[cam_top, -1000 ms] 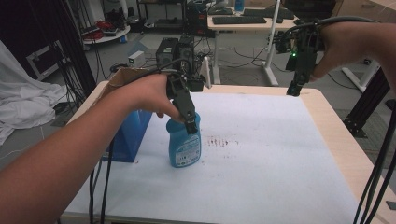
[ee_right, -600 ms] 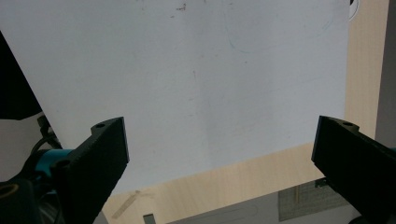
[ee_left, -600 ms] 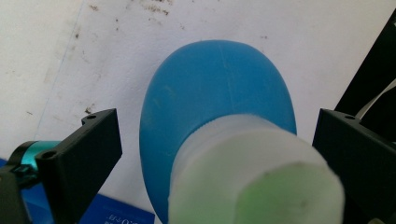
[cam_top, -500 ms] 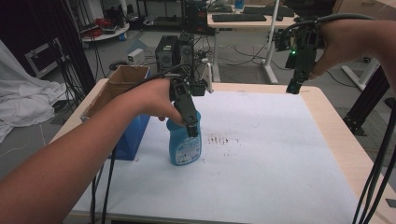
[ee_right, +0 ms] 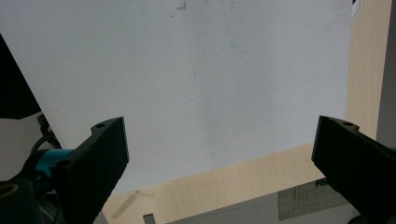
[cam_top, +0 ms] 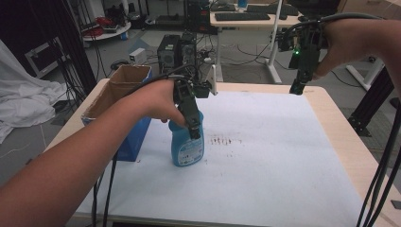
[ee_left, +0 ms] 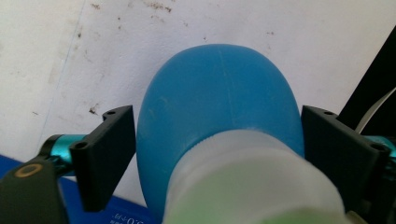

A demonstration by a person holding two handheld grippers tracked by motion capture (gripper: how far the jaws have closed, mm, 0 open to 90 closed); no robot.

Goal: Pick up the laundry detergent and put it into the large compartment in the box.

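The blue spray bottle (cam_top: pixel 187 142) stands upright on the tabletop (cam_top: pixel 283 156), squarely between the left gripper's fingers (ee_left: pixel 105 156) — they have just been closing and bracket its shoulders. The right gripper (cam_top: pixel 297 87) — fingers wide — hangs well apart.

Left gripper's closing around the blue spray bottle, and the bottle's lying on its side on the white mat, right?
Not lying: the blue spray bottle stands upright on the white mat, as the high view shows. The left gripper has just been closing around its top, bottle between the jaws.
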